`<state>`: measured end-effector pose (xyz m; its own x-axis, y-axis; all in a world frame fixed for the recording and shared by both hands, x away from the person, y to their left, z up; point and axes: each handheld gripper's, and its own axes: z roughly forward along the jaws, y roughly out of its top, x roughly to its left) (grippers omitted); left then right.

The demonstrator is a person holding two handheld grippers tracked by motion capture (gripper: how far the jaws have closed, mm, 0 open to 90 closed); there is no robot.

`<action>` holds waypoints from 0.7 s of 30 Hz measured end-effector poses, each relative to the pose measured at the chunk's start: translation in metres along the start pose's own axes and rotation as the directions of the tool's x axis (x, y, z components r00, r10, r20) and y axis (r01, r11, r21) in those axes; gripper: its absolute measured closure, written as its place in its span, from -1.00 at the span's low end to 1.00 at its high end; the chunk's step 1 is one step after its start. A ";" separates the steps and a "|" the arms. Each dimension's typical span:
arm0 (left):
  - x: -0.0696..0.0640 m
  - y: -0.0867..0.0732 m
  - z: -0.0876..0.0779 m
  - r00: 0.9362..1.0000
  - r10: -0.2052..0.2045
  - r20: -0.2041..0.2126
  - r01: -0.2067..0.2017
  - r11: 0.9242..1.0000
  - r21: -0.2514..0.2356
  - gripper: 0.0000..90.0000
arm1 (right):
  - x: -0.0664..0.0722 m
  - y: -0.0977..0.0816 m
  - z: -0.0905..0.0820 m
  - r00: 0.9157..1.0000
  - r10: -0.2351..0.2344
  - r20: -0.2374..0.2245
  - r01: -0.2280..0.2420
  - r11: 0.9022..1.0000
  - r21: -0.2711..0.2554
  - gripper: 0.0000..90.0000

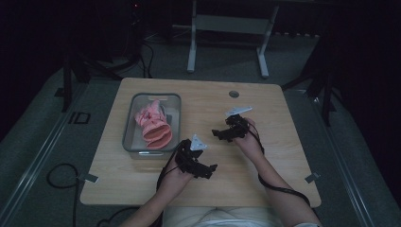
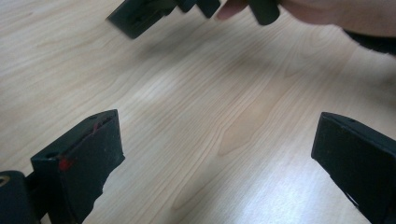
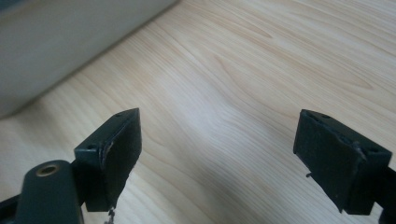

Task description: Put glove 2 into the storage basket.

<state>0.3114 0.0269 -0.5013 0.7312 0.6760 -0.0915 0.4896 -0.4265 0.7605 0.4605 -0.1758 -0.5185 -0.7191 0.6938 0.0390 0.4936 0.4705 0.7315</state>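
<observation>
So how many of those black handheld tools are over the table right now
2. The left tool is near the table's front edge, just right of the clear bin holding pink gloves. The right tool is farther back, near the middle. Both are open and empty.

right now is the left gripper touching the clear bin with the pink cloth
Apart. The high view shows the left gripper over bare table, pointing away from the clear bin that holds the pink cloth.

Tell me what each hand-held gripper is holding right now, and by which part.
Nothing is held. The left hand-held gripper and the right hand-held gripper both stand open over the bare light wooden table, jaws wide apart with only tabletop between them.
</observation>
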 end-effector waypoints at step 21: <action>-0.001 -0.037 0.022 0.998 0.030 -0.055 -0.031 0.999 -0.009 -0.96 | -0.015 -0.040 -0.001 0.993 0.000 0.118 0.004 0.999 -0.034 -0.70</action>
<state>0.3030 0.0291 -0.5431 0.7183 0.6949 -0.0332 0.4624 -0.4413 0.7690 0.4510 -0.2060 -0.5476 -0.6564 0.7533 -0.0410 0.4739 0.4540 0.7545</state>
